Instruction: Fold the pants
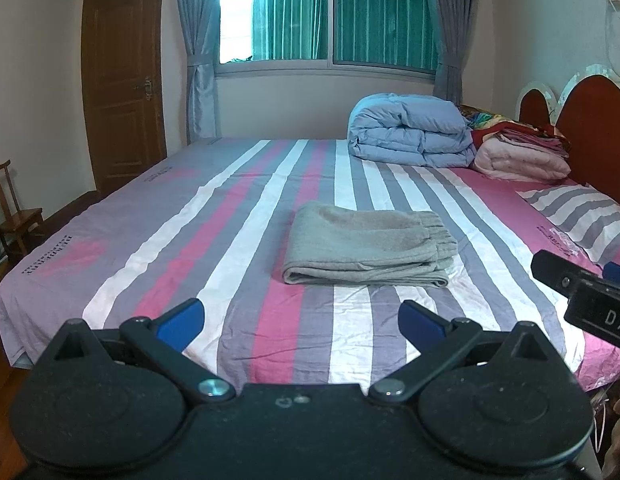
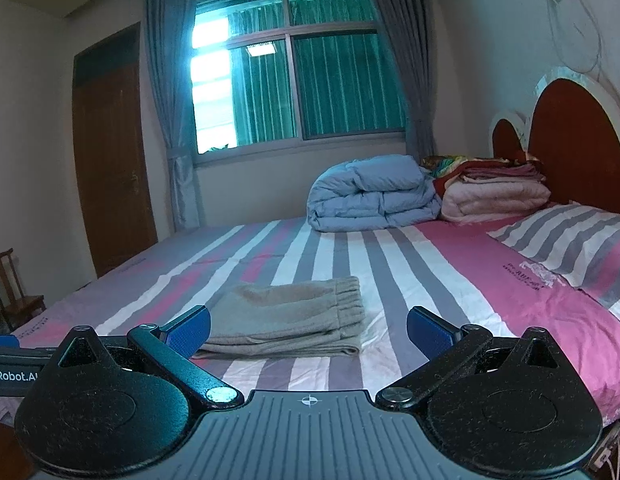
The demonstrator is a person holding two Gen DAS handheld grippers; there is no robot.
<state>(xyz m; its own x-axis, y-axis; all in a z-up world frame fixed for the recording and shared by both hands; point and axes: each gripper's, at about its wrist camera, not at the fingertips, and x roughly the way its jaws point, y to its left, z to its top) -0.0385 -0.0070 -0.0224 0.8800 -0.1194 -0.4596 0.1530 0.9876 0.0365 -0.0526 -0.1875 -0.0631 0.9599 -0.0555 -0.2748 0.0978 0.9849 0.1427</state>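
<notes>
- Near the middle of the bed, toward its near edge: grey knitted pants (image 1: 366, 246) (image 2: 293, 322), folded into a flat rectangular bundle, ribbed elastic waistband turned toward the headboard side, layered folded edge facing the near edge.
- Lying flat on the pink, white and grey striped bedsheet (image 1: 237, 216) (image 2: 410, 264), touched by neither claw.
- Just off the near edge of the bed, short of the pants: left gripper (image 1: 301, 318), blue-padded black fingers spread wide, nothing between them.
- Also off the near edge, pants just beyond the left blue pad: right gripper (image 2: 308, 326), fingers spread wide too, holding nothing.
- Seen from the left wrist view at the right border: black body of the right gripper, partly cut off.
- At the far edge of the bed, toward the headboard corner: pale blue quilted duvet folded into a thick roll (image 1: 410, 130) (image 2: 372, 192).
- Touching the duvet on the headboard side: stack of folded pink and red blankets (image 1: 522, 150) (image 2: 496, 194).
- Along the headboard edge, nearer than the stack: striped pillow (image 1: 582, 216) (image 2: 570, 240) matching the sheet.
- Behind the pillow: dark red arched headboard with white trim (image 1: 594, 120) (image 2: 570, 136).
- Beyond the far edge: window with green slats (image 1: 330, 16) (image 2: 301, 88), grey-blue curtains (image 1: 195, 52) (image 2: 169, 92) at both sides.
- Left of the window: brown wooden door (image 1: 123, 76) (image 2: 109, 160).
- Past the foot of the bed, by the left wall: small wooden chair (image 1: 13, 212) (image 2: 13, 288).
</notes>
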